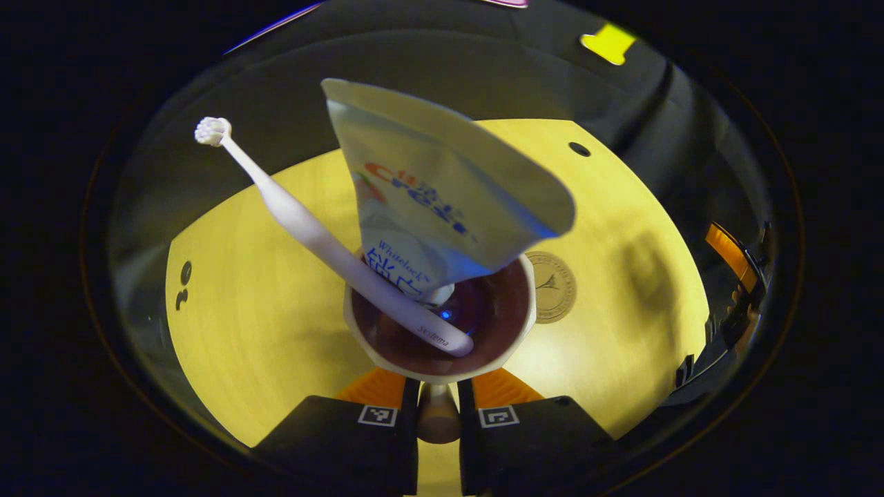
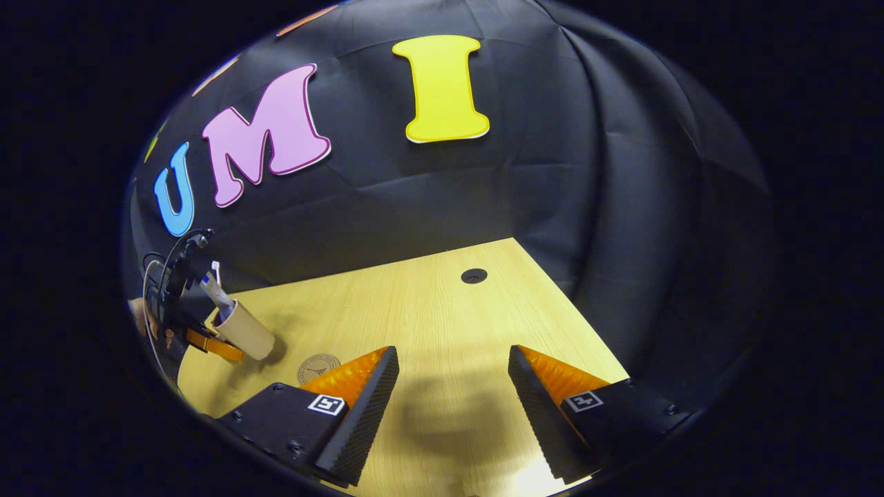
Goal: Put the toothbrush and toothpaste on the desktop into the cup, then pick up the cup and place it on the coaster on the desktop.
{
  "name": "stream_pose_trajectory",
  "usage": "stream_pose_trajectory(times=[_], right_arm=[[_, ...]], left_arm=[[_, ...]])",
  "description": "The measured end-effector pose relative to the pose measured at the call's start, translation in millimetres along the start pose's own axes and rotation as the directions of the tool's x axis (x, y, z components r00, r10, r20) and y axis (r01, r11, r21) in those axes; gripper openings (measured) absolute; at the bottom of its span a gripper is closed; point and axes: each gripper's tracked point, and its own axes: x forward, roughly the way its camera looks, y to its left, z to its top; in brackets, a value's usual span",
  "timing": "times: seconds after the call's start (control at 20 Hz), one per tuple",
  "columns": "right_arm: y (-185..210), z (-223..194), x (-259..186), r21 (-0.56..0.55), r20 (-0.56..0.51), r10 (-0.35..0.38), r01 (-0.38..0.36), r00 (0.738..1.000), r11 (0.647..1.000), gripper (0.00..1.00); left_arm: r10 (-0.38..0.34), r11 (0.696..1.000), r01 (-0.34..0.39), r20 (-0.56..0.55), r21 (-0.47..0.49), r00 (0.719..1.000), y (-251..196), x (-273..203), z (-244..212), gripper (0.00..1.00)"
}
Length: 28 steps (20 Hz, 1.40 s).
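Above desktop (image 1: 242, 310), left gripper (image 1: 438, 404) clamps tilted cup (image 1: 442, 324); right gripper (image 2: 452, 407) wide.

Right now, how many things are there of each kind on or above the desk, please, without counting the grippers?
Toothbrush: 1, standing in the cup
Toothpaste tube: 1, standing in the cup
Cup: 1, held in the left gripper
Coaster: 1, lying on the desk beside the cup
Total: 4

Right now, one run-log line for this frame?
left gripper: shut on cup | toothbrush, toothpaste: in cup | coaster: bare | right gripper: open
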Motion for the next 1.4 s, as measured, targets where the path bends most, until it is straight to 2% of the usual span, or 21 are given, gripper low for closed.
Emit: stream_pose_trajectory(times=[0.35, 0.5, 0.65, 0.7, 0.8, 0.85, 1.0, 1.05, 1.1, 1.2, 1.25, 1.3, 1.35, 1.4], right_arm=[[-21, 0, -17, -0.004, 0.015, -0.027, 0.027, 1.000, 1.000, 0.98], [-30, -3, -23, -0.013, 0.010, -0.046, 0.047, 0.999, 0.999, 0.98], [-33, -4, -28, -0.003, 0.010, -0.050, 0.050, 0.999, 0.999, 0.98], [-33, -5, -29, 0.000, 0.008, -0.050, 0.050, 0.999, 0.999, 0.98], [-33, -8, -31, -0.001, 0.004, -0.047, 0.047, 0.999, 0.999, 0.98], [-32, -9, -31, -0.004, 0.003, -0.046, 0.046, 0.999, 0.999, 0.98], [-31, -14, -32, -0.008, -0.005, -0.043, 0.043, 0.999, 0.999, 0.98], [-30, -17, -32, -0.004, -0.011, -0.042, 0.042, 0.999, 0.999, 0.98], [-29, -18, -32, 0.001, -0.014, -0.041, 0.041, 0.999, 0.999, 0.98], [-26, -17, -32, 0.005, -0.013, -0.039, 0.039, 0.999, 0.999, 0.98], [-24, -16, -33, 0.003, -0.007, -0.036, 0.036, 0.999, 0.999, 0.98], [-21, -15, -33, -0.001, -0.003, -0.032, 0.032, 0.999, 0.999, 0.98], [-18, -14, -34, -0.005, 0.000, -0.028, 0.028, 1.000, 1.000, 0.98], [-15, -13, -35, -0.010, 0.001, -0.023, 0.023, 1.000, 1.000, 0.98]], left_arm=[[-0.081, 0.991, 0.083, -0.025, 0.102, 0.996, -72, 21, 17, 0.28], [-0.104, 0.987, 0.109, -0.050, 0.115, 0.993, -94, 34, 17, 0.28], [-0.098, 0.987, 0.105, -0.067, 0.121, 0.993, -99, 46, 18, 0.29], [-0.092, 0.987, 0.101, -0.075, 0.126, 0.993, -99, 48, 18, 0.34], [-0.079, 0.987, 0.090, -0.089, 0.133, 0.993, -101, 53, 16, 0.34], [-0.078, 0.987, 0.090, -0.094, 0.132, 0.993, -103, 54, 15, 0.29], [-0.078, 0.987, 0.092, -0.107, 0.132, 0.991, -106, 52, 16, 0.30], [-0.076, 0.987, 0.090, -0.105, 0.136, 0.992, -103, 48, 16, 0.36], [-0.075, 0.987, 0.087, -0.093, 0.138, 0.993, -102, 47, 18, 0.31], [-0.072, 0.987, 0.083, -0.080, 0.138, 0.994, -100, 46, 19, 0.34], [-0.070, 0.988, 0.079, -0.066, 0.136, 0.995, -100, 43, 22, 0.49], [-0.067, 0.989, 0.074, -0.053, 0.128, 0.996, -99, 36, 22, 0.56], [-0.071, 0.990, 0.075, -0.040, 0.116, 0.997, -98, 27, 21, 0.70], [-0.085, 0.991, 0.086, -0.016, 0.097, 0.996, -101, 18, 21, 0.76]])
